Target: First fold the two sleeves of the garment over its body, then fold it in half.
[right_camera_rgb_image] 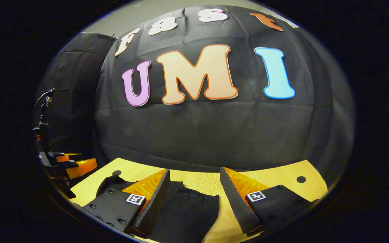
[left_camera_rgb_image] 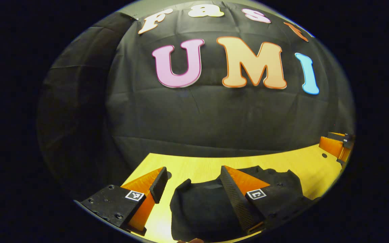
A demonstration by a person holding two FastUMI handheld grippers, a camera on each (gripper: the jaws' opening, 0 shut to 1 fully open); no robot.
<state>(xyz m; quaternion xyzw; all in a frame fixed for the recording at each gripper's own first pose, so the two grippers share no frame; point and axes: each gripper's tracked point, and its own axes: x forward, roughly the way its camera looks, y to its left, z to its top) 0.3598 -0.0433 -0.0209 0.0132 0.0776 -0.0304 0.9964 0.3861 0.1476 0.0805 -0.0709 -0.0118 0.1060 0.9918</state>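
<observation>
Two hand-held grippers (left_camera_rgb_image: 192, 180) (right_camera_rgb_image: 194, 184) gaping above dark garment (left_camera_rgb_image: 201, 209) on table (left_camera_rgb_image: 282, 162).

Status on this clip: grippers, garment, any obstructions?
Left hand-held gripper open above the table, holding nothing. Right hand-held gripper open, empty. Black fabric garment lies on the yellow wooden table. No obstruction visible.

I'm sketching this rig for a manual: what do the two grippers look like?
Each gripper, left and right, has two wedge-shaped fingers with ribbed inner faces. They sit on black blocks with screw holes, each bearing a small square black-and-white marker.
</observation>
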